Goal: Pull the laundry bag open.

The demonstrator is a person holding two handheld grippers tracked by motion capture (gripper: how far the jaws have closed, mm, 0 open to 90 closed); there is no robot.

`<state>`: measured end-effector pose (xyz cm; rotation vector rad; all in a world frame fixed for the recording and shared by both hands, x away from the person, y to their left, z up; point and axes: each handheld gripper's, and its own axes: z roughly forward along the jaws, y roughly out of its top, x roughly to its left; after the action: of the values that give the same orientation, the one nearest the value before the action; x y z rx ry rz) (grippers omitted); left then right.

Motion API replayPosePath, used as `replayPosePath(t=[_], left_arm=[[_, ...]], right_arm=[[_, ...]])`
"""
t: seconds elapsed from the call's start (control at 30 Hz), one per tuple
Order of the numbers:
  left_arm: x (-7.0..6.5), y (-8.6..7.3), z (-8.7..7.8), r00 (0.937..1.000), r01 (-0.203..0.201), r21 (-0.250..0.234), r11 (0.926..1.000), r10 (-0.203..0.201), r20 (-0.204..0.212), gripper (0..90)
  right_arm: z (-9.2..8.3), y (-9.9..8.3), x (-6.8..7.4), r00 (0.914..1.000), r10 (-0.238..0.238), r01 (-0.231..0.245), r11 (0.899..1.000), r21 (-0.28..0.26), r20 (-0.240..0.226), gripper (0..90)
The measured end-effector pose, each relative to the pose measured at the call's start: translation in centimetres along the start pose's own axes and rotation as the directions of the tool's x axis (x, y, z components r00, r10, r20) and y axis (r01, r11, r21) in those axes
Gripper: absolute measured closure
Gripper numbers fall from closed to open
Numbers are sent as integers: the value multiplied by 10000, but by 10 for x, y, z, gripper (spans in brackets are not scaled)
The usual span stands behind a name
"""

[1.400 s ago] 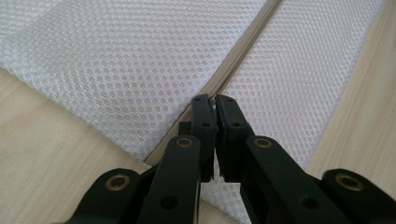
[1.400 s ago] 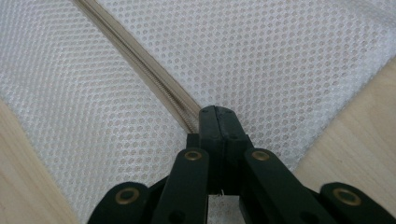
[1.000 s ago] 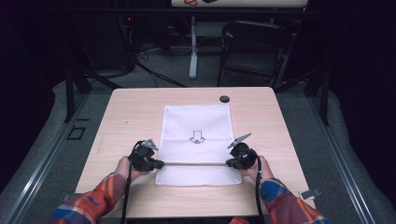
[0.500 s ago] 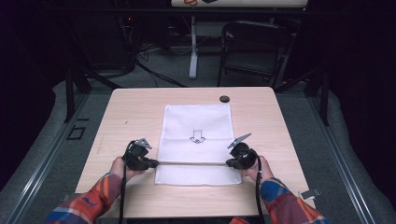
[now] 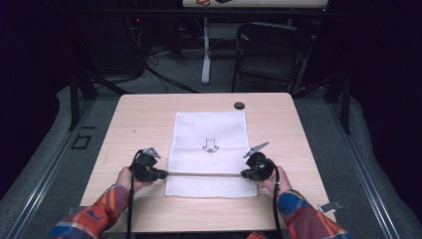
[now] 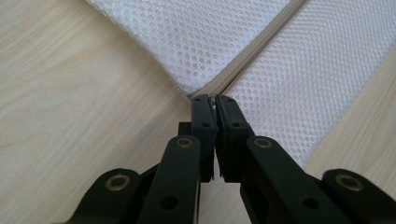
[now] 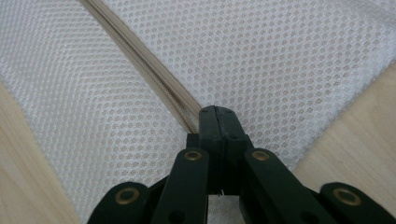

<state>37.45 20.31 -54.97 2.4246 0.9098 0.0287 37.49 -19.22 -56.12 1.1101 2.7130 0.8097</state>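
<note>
— Where do we stand with the mesh bag (image 5: 210, 144)?

— It lies flat on the worktop (image 5: 134, 119), long axis running away from us, printed arrow pointing back toward us. Its zipper (image 5: 204, 175) crosses it side to side near our edge, a thin tan line between the big panel and the narrow near strip

— And our hands?

— Our left gripper (image 5: 158, 174) sits at the zipper's left end, our right gripper (image 5: 246, 174) at its right end, so the zipper stretches straight between them. Both are clenched: in the left gripper view the left gripper (image 6: 214, 99) has its jaws pinched together right at the zipper's end, at the corner of the cloth; in the right gripper view the right gripper (image 7: 217, 111) has its jaws pinched together on the zipper line over the mesh. Whether either holds the pull tab, we cannot tell

— The material?

— White open-weave mesh, soft and limp, dotted with fine holes; the zipper tape looks stiffer and ribbed. The worktop is pale wood grain. A small dark round thing (image 5: 239, 105) sits beyond the bag's far corner

— So the coming move?

— We judge it runs along the zipper, one end held, the other drawn sideways
</note>
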Motion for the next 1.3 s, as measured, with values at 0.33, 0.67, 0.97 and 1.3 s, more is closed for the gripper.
replayPosePath(t=[0.33, 0.67, 0.97, 1.3], left_arm=[[1, 1, 4, 9998, 155, 213, 9997, -158, 120, 867], [2, 0, 5, 9994, 339, 212, 9992, -341, 94, 852], [0, 2, -4, 9980, 572, -174, 9982, -567, 285, 542], [-5, -2, -33, 9933, 987, -874, 9913, -1035, -515, 192]], right_arm=[[0, -1, 3, 9997, -130, 132, 9999, -79, 212, 900], [0, 0, 4, 9991, -257, 258, 9997, -25, 338, 900], [-17, 9, 13, 9977, -637, 646, 9970, -423, 223, 600], [-55, 3, 15, 9940, -29, 79, 9990, -451, 1097, 140]])
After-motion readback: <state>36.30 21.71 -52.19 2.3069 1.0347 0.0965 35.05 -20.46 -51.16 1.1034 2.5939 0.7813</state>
